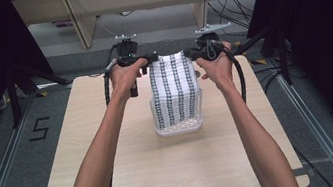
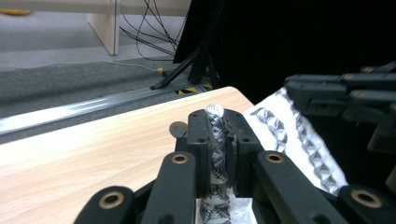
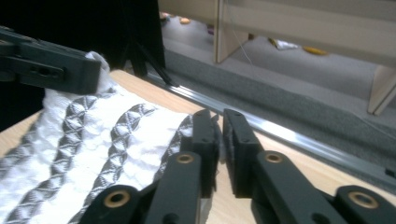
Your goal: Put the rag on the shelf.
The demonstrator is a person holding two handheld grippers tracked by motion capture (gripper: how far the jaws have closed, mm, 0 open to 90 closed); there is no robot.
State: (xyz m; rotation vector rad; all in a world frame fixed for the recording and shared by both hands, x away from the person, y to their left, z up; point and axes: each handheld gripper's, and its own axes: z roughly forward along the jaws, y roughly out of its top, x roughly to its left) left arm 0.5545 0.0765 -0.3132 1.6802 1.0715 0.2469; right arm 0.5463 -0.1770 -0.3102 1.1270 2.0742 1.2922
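Cloth (image 1: 175, 89): stretched between both grippers, its lower end in the clear tray (image 1: 180, 127) mid-worktop (image 1: 112, 147).
Left gripper (image 2: 216, 133): jaws pinch one top corner.
Right gripper (image 3: 218, 135): jaws nearly closed on the other corner.
Long axis: stripes run down toward the tray.

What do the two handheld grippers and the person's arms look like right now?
Both the left gripper and the right gripper are black, each with two flat black jaws on links pinned with brass-coloured rivets. Each carries a grey three-cornered plate on top and trails a black cable. The person's forearms are bare, with no sleeves, gloves or watch in sight.
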